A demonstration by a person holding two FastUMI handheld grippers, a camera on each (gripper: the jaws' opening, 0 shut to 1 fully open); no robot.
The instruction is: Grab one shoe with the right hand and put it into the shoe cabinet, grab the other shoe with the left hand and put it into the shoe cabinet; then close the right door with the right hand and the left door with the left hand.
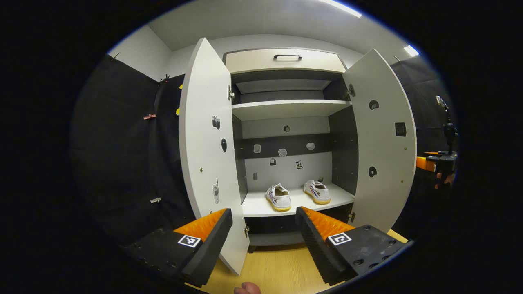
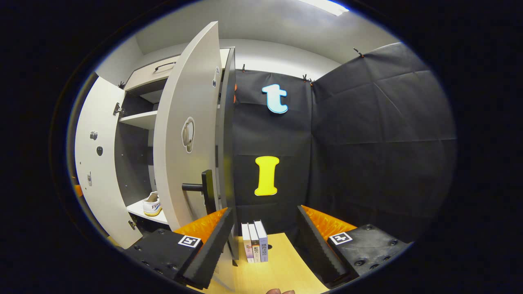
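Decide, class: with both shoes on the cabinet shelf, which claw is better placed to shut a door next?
Right. The right claw hangs open beside the right door, its black handle just ahead. The left claw faces the shoes from farther back.

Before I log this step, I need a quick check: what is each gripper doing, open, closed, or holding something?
Left gripper: jaws open, holding nothing, facing the shoe cabinet.
Right gripper: jaws open, holding nothing, beside the right door.
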